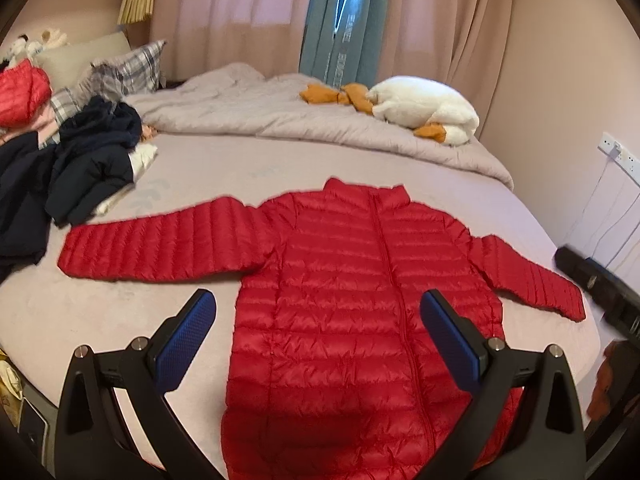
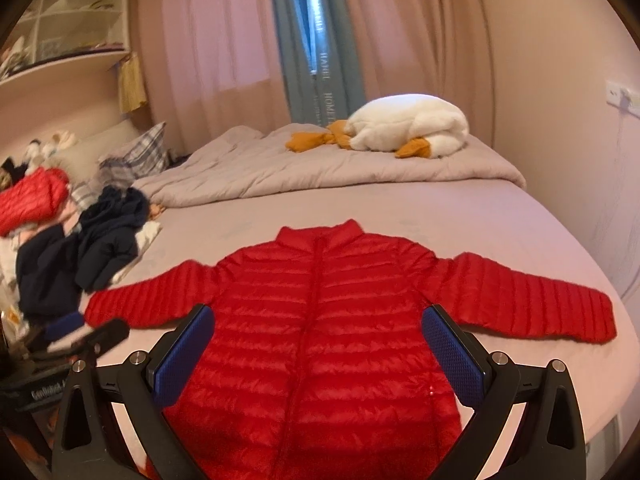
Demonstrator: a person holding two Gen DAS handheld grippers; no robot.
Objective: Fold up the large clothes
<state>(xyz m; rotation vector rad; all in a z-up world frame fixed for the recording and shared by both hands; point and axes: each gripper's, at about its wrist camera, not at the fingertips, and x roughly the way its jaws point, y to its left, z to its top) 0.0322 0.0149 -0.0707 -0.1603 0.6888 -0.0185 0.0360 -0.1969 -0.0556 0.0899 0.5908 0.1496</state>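
A red quilted puffer jacket (image 1: pixel 340 280) (image 2: pixel 320 340) lies flat, front up and zipped, on the bed with both sleeves spread out sideways. My left gripper (image 1: pixel 320 304) hovers open above the jacket's lower body, its blue pads (image 1: pixel 184 340) wide apart and holding nothing. My right gripper (image 2: pixel 318 320) also hangs open over the jacket's torso, with nothing between its blue pads (image 2: pixel 452 356). In the right wrist view the left gripper (image 2: pixel 72 330) shows blurred beside the left sleeve cuff. The right gripper's black body (image 1: pixel 600 288) appears near the right cuff in the left wrist view.
A heap of dark navy clothes (image 1: pixel 80 168) and another red jacket (image 1: pixel 20 96) lie at the bed's left. A rumpled grey duvet (image 1: pixel 304 116) with a white and orange plush toy (image 1: pixel 420 108) fills the far side. Curtains (image 1: pixel 340 20) hang behind, a wall with sockets (image 1: pixel 616 152) is right.
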